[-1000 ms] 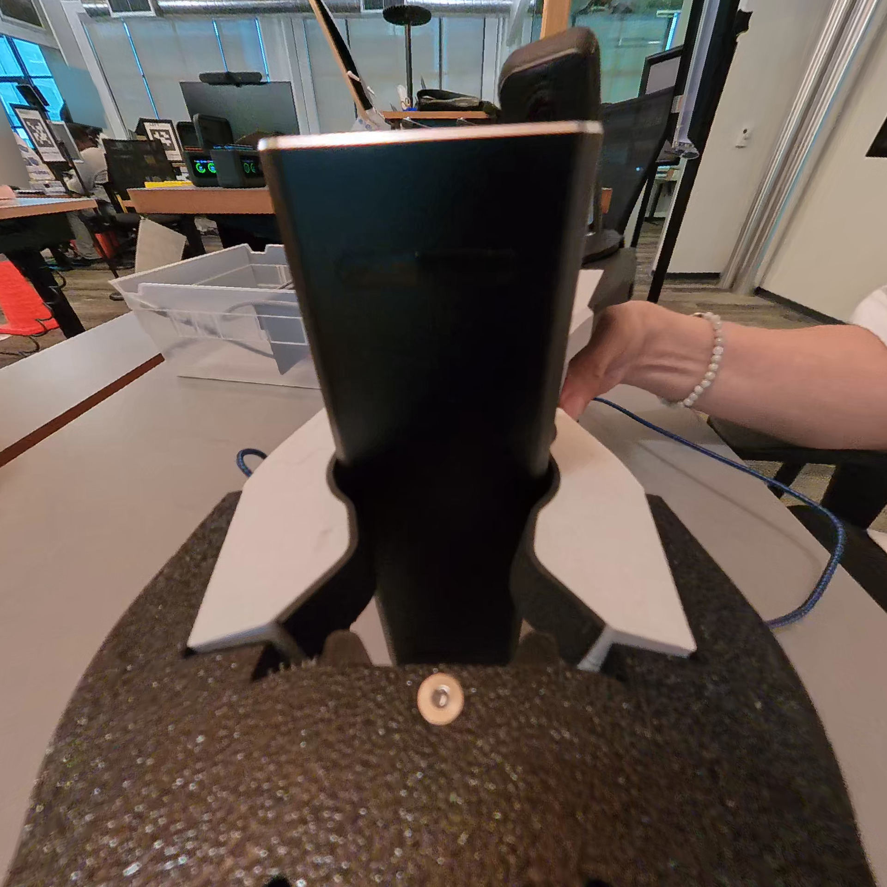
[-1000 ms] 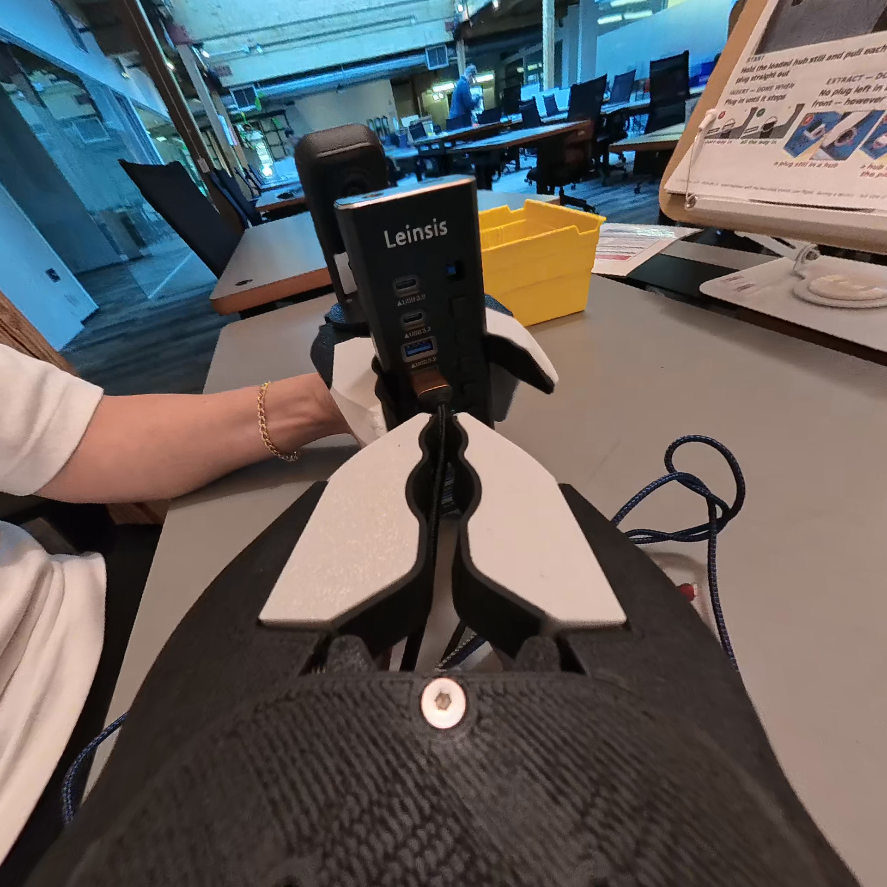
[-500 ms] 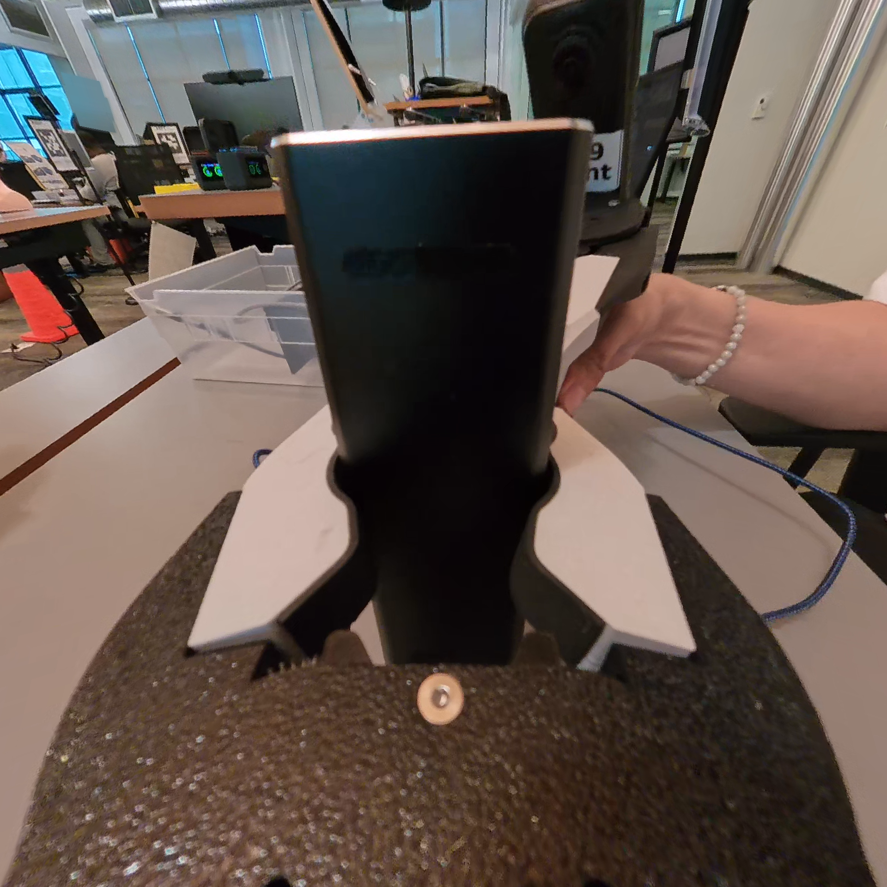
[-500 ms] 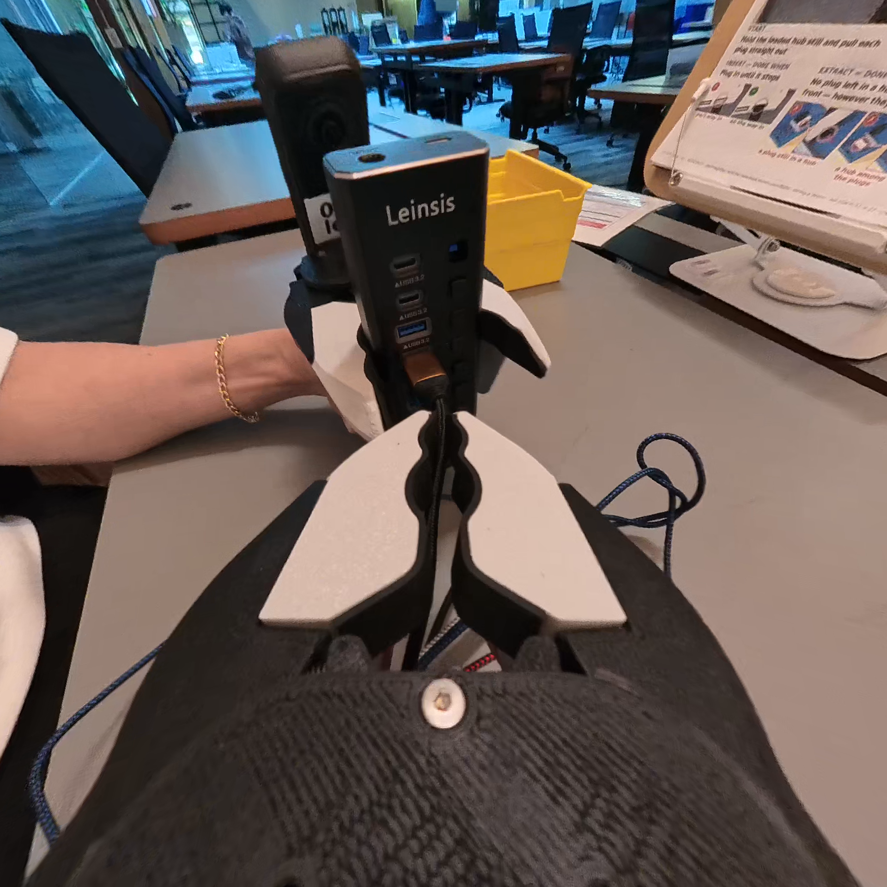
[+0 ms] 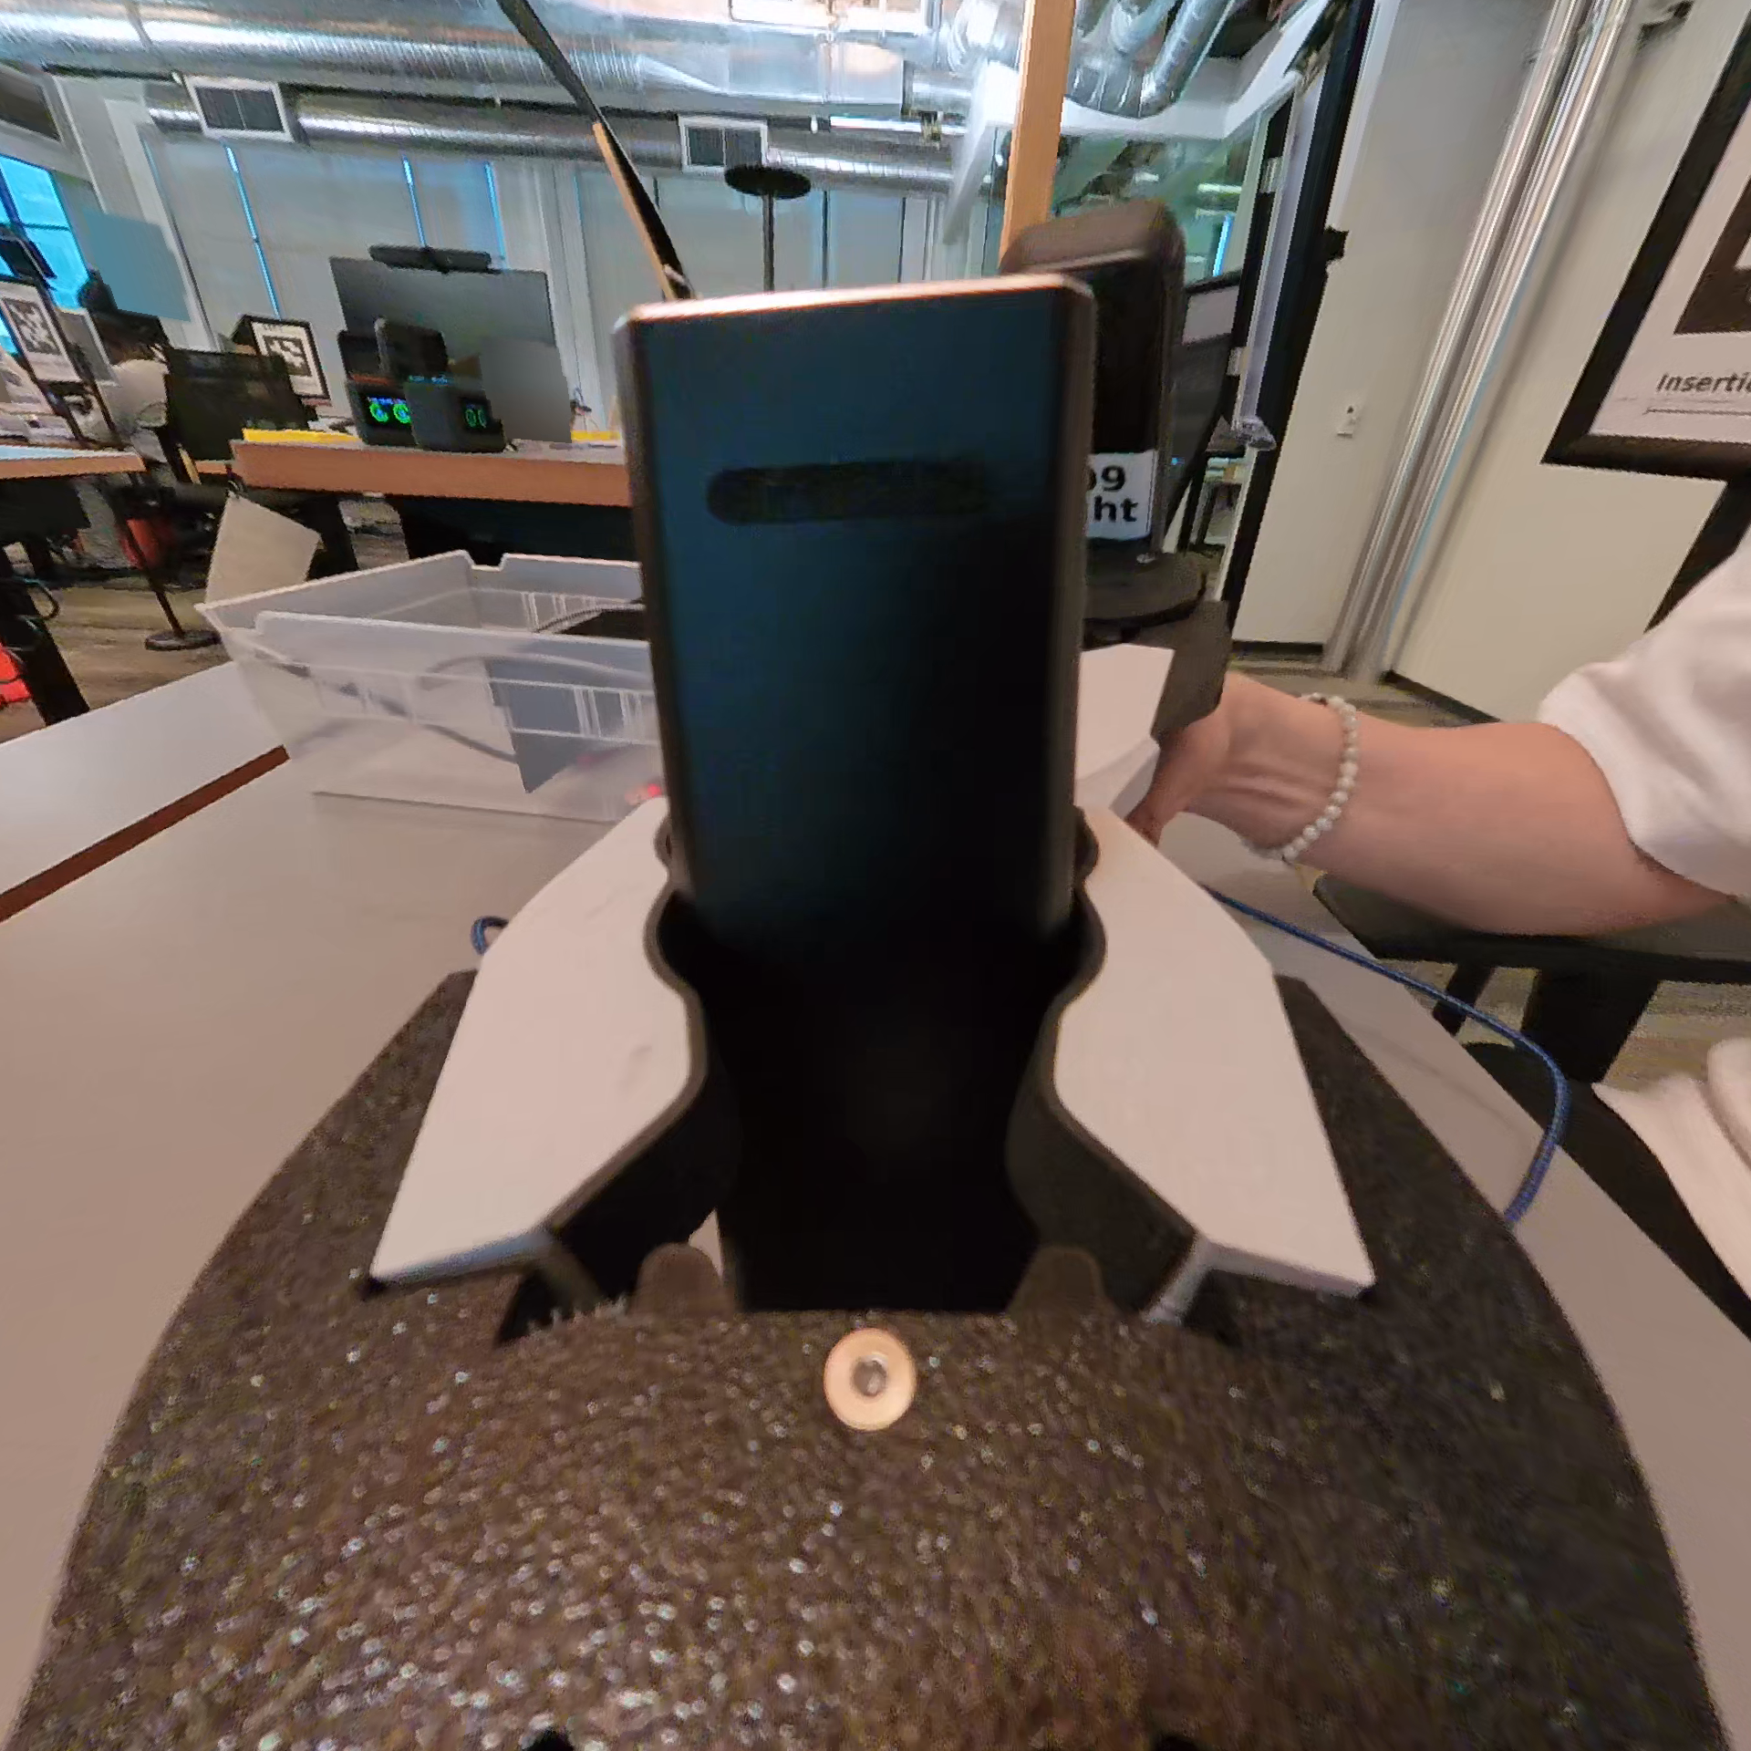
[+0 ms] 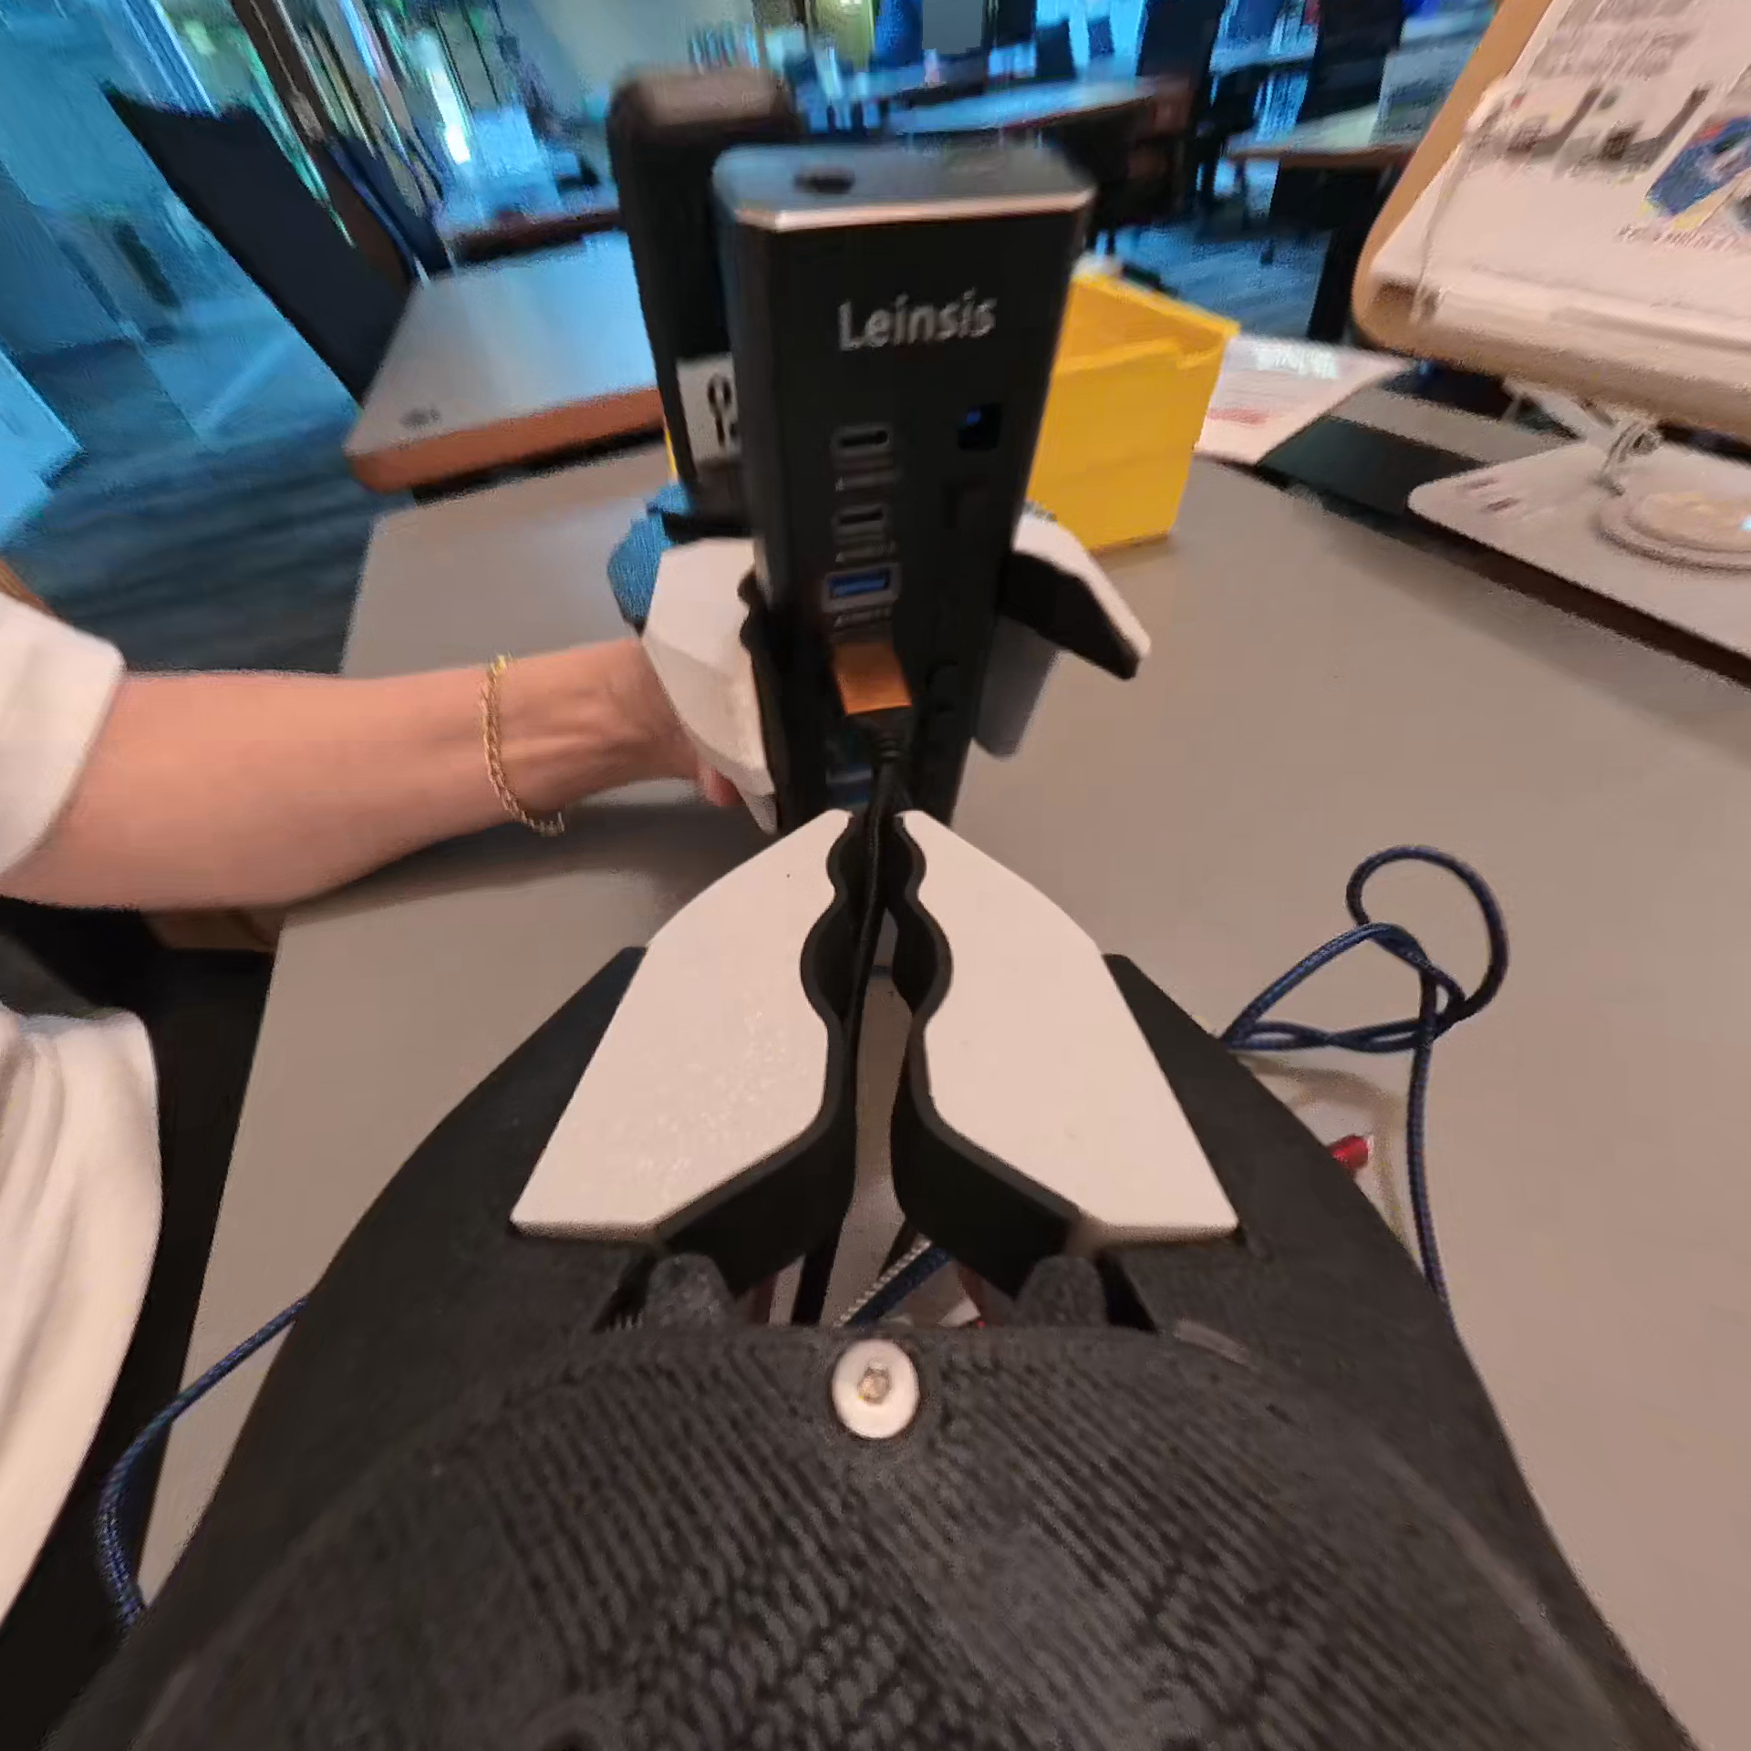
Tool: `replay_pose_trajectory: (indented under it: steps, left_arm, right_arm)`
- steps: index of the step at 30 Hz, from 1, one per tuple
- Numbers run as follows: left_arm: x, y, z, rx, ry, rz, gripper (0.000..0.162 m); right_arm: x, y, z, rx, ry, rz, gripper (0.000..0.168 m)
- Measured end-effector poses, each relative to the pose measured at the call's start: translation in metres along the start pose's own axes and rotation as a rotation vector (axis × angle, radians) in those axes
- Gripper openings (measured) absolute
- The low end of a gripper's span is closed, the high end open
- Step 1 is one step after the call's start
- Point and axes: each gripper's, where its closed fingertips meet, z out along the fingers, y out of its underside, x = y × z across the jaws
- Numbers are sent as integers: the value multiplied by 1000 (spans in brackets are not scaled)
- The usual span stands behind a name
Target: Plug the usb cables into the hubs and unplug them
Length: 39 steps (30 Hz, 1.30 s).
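- Between my left gripper's (image 5: 872, 910) fingers stands the hub (image 5: 857, 606), upright, its dark plain back toward that camera; the jaws are spread about as wide as its body and pressed on its two sides near the base.
- From the right wrist view, the same hub (image 6: 900, 455) shows its port face: slots stacked in a column, and an orange-tipped plug (image 6: 870, 680) seated in one of the lower ones.
- My right gripper (image 6: 876, 834) is nearly closed, its fingers pinching the black cable (image 6: 876, 805) just below that plug, not the plug body itself.
- Across the grey table (image 6: 1326, 758), to my right, a blue braided cable (image 6: 1412, 957) lies in a loose loop, unplugged as far as I can tell; a yellow bin (image 6: 1118, 417) sits behind the hub.
- A clear plastic tray (image 5: 426, 663) rests on the table beyond the hub in the left wrist view.
- My reading: this is the plug-and-unplug step on the black cable. Whether I am finishing the push or starting the pull I cannot tell from these pictures.
- If it is the pull, the next move calls for a straight draw along the port axis while my left gripper keeps the hub from tipping.
- Gripping the cord rather than the plug risks the cable sliding through the fingers; a regrip on the orange shell may serve better.
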Motion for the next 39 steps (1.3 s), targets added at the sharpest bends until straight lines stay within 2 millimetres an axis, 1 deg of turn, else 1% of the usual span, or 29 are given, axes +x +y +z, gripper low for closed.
replay_pose_trajectory:
  steps: [1, 3, 4, 5, 6, 7, 8, 9, 10, 11, 12, 13, 16, 20, 21, 22, 23, 24, 26, 27, 29, 30, 31, 33, 34, 35, 36, 37, 39]
  left_arm:
    - [0, 0, -2, -2, 1, -2, 72]
    - [-1, -4, -1, 19, -6, -16, 72]
    - [-2, -7, -4, 44, -11, -25, 72]
    - [-9, -19, -17, 121, -39, -48, 73]
    - [-21, -35, -36, 236, -81, -92, 72]
    - [-33, -48, -55, 337, -109, -135, 72]
    - [-40, -54, -66, 394, -132, -160, 72]
    - [-43, -55, -69, 393, -150, -154, 72]
    - [-39, -51, -66, 344, -157, -118, 72]
    - [-34, -47, -60, 291, -155, -73, 72]
    - [-30, -45, -55, 259, -149, -41, 72]
    - [-28, -45, -51, 242, -150, -23, 72]
    - [-32, -40, -53, 187, -207, 37, 72]
    - [-46, -44, -67, 247, -285, 12, 72]
    - [-47, -44, -68, 253, -288, 3, 72]
    - [-47, -42, -67, 249, -289, 2, 72]
    - [-47, -40, -65, 237, -285, 5, 72]
    - [-46, -38, -63, 223, -278, 7, 72]
    - [-44, -33, -57, 200, -256, 5, 72]
    - [-43, -31, -54, 190, -248, 4, 72]
    - [-40, -26, -50, 172, -229, -2, 72]
    - [-39, -25, -49, 165, -219, -5, 72]
    - [-39, -23, -47, 160, -215, -9, 72]
    - [-39, -21, -46, 158, -206, -18, 72]
    - [-39, -19, -45, 156, -200, -24, 71]
    - [-39, -18, -45, 155, -198, -28, 71]
    - [-39, -17, -44, 154, -196, -31, 71]
    - [-39, -16, -45, 154, -192, -34, 71]
    - [-39, -17, -45, 157, -190, -39, 71]
  right_arm:
    - [0, 2, 2, -15, 0, -3, 6]
    - [6, -12, -4, 59, 0, 20, 6]
    - [28, -17, -19, 83, 122, 13, 5]
    - [53, -23, -50, 155, 227, 43, 5]
    - [60, -35, -79, 287, 181, 147, 5]
    - [62, -38, -95, 331, 184, 170, 5]
    - [61, -34, -95, 291, 227, 121, 5]
    - [55, -35, -89, 263, 219, 94, 5]
    - [51, -38, -83, 260, 208, 87, 4]
    - [53, -41, -81, 257, 234, 80, 4]
    - [51, -47, -82, 255, 242, 46, 4]
    - [48, -56, -89, 277, 252, 8, 4]
    - [44, -91, -133, 367, 314, -64, 4]
    - [27, -146, -202, 538, 315, -131, 4]
    - [32, -157, -217, 557, 358, -152, 4]
    - [43, -164, -230, 548, 429, -193, 4]
    - [59, -168, -240, 516, 500, -238, 4]
    - [80, -168, -249, 479, 575, -255, 4]
    - [125, -162, -263, 432, 696, -252, 4]
    - [142, -158, -265, 423, 704, -263, 4]
    - [169, -145, -261, 389, 706, -324, 4]
    - [181, -136, -258, 370, 699, -351, 4]
    - [191, -124, -252, 352, 664, -333, 4]
    - [206, -88, -230, 265, 504, -213, 4]
    - [215, -67, -221, 208, 463, -132, 4]
    - [225, -46, -216, 118, 477, -91, 4]
    - [235, -25, -215, 6, 524, -93, 6]
    - [243, -8, -216, -100, 572, -117, 6]
    - [253, 18, -220, -301, 637, -148, 7]
